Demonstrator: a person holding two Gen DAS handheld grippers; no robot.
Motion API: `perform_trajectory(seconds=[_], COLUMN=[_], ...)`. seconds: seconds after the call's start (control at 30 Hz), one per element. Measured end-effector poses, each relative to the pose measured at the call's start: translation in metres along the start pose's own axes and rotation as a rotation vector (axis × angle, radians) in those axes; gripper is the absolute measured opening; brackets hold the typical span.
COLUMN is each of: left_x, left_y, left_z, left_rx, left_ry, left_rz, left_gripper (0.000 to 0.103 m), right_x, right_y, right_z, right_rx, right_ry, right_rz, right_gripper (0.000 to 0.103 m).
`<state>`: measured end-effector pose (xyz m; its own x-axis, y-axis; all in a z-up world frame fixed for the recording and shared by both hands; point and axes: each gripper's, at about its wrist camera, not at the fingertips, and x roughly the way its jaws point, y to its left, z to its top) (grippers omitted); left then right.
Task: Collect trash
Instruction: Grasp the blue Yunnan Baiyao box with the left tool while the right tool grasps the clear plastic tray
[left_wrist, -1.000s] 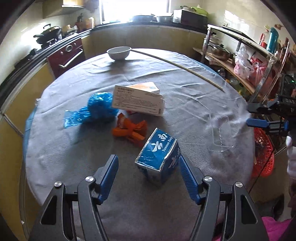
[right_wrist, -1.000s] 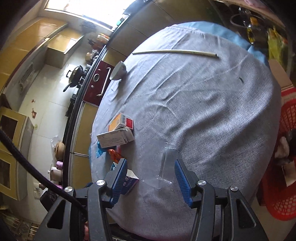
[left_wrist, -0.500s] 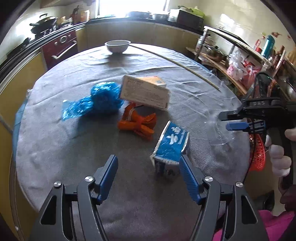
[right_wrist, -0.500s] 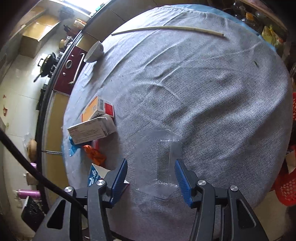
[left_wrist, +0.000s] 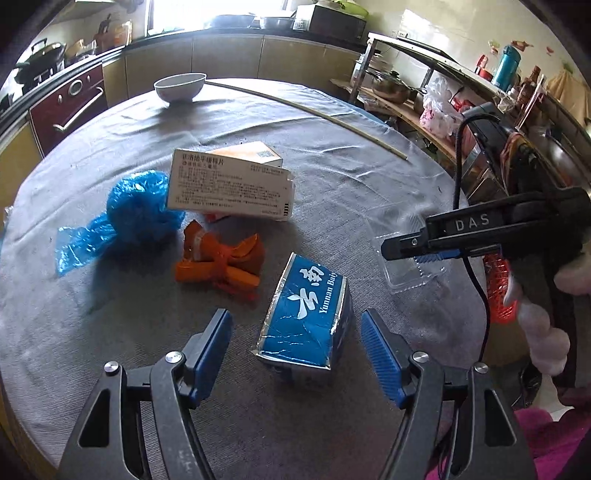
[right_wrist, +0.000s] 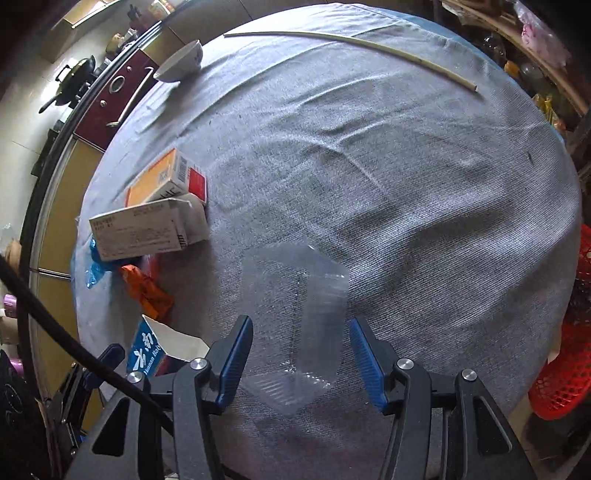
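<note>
A blue foil box (left_wrist: 308, 317) stands on the grey round table (left_wrist: 332, 155), between the fingers of my open left gripper (left_wrist: 295, 354), untouched. Beyond it lie an orange wrapper (left_wrist: 221, 264), a crumpled blue plastic bag (left_wrist: 136, 210), a white medicine box (left_wrist: 231, 190) and an orange box (left_wrist: 245, 153). A clear plastic tray (right_wrist: 299, 325) lies between the fingers of my open right gripper (right_wrist: 299, 363); that gripper also shows in the left wrist view (left_wrist: 421, 245), over the tray (left_wrist: 410, 254).
A white bowl (left_wrist: 180, 86) and a long thin stick (left_wrist: 306, 110) lie at the table's far side. A red mesh basket (right_wrist: 569, 350) stands off the table's right edge. A stove, counters and a cluttered metal rack surround the table.
Both grippers have moved forward. The left now has the blue box between its fingers. The right has closed in until the clear tray lies between its fingers. Both stay open.
</note>
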<state>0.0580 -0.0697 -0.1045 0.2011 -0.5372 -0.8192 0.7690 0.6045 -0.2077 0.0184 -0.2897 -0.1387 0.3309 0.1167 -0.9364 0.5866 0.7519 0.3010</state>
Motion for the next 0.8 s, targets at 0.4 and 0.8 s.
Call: perform_trajectory(seconds=[0.4,0.8], left_x=[0.017,0.011], left_y=[0.0,-0.007], left_z=[-0.002,-0.006], left_rx=[-0.036,-0.06], left_ry=[0.018,-0.006], left_rz=[-0.057,-0.012], left_gripper=[0.057,0.054], right_x=[-0.013,0.018], right_y=[-0.026,-0.068], right_z=[0.002,-0.006], right_rx=[0.08,0.249], right_ry=[-0.009,-0.022], right_rz=[0.219,0.509], right_gripper=[0.059,0.04])
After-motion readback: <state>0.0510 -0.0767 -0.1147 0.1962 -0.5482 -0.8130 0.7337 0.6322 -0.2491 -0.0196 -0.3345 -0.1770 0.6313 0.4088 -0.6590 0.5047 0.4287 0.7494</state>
